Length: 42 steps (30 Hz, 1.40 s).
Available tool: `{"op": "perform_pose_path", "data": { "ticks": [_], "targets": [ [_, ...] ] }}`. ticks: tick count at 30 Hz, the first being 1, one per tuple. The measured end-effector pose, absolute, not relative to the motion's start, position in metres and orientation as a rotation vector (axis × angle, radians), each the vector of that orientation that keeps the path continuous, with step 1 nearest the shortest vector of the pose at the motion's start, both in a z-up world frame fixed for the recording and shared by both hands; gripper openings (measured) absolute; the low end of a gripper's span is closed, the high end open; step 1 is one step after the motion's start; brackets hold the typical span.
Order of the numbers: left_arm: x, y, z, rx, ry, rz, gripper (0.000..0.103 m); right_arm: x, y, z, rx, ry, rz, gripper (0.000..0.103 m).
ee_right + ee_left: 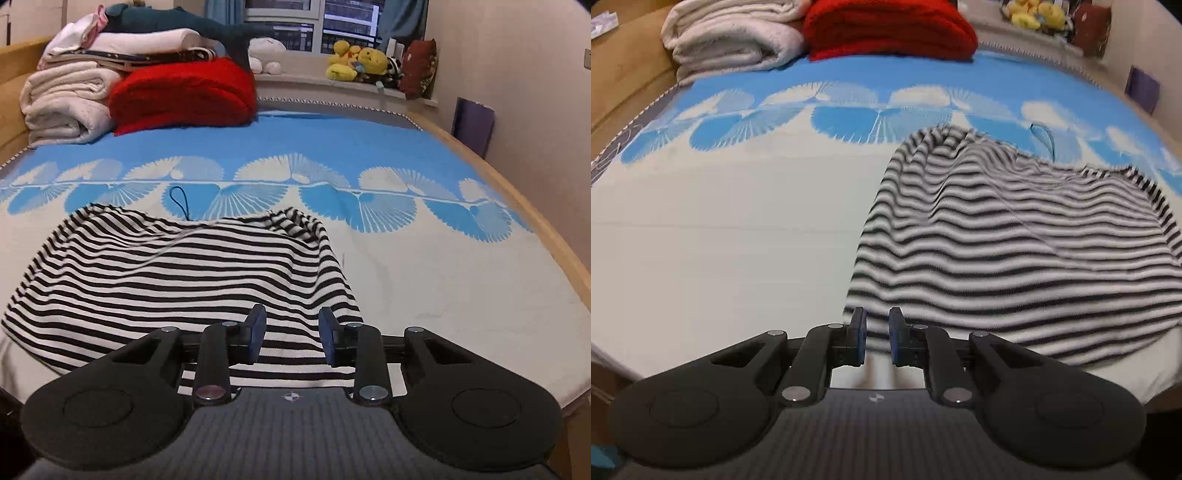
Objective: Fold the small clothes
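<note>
Hovering both claws over the near hem of the striped garment (1015, 236) on the bed (720, 229), I judge I'm between folds: left claw (877, 341) narrowly parted, right claw (291, 338) wider, neither pinching cloth. Next I'd grip the corners just ahead of each claw and carry them over.

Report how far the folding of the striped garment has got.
Done: the striped garment lies on the bed, bunched at its far edge, with no clean fold showing. In hand: nothing; the left hand-held gripper and right hand-held gripper hang over its near edge, jaws apart, no cloth pinched. Left: gripping and folding it.
</note>
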<state>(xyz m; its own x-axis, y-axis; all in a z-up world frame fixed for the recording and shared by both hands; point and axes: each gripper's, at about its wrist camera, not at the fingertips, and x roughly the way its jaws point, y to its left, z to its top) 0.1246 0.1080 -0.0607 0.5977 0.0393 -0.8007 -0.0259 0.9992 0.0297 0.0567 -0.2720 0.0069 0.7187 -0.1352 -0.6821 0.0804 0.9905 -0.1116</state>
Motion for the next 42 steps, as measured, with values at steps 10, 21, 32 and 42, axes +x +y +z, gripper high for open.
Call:
{"op": "perform_pose_path", "data": {
  "ticks": [10, 21, 32, 42],
  "targets": [
    [0.135, 0.125, -0.071, -0.108, 1.007, 0.086, 0.014, 0.059, -0.27, -0.002, -0.097, 0.776, -0.132, 0.03],
    [0.144, 0.139, -0.094, -0.384, 1.121, 0.102, 0.041, 0.056, -0.275, -0.004, -0.077, 0.801, -0.103, 0.029],
    [0.156, 0.143, -0.116, -0.457, 1.151, 0.168, 0.046, 0.059, -0.276, -0.007, -0.078, 0.819, -0.084, 0.029],
    [0.143, 0.16, -0.099, -0.749, 0.949, 0.113, 0.044, 0.057, -0.279, -0.007, -0.064, 0.827, -0.089, 0.029]
  ]
}}
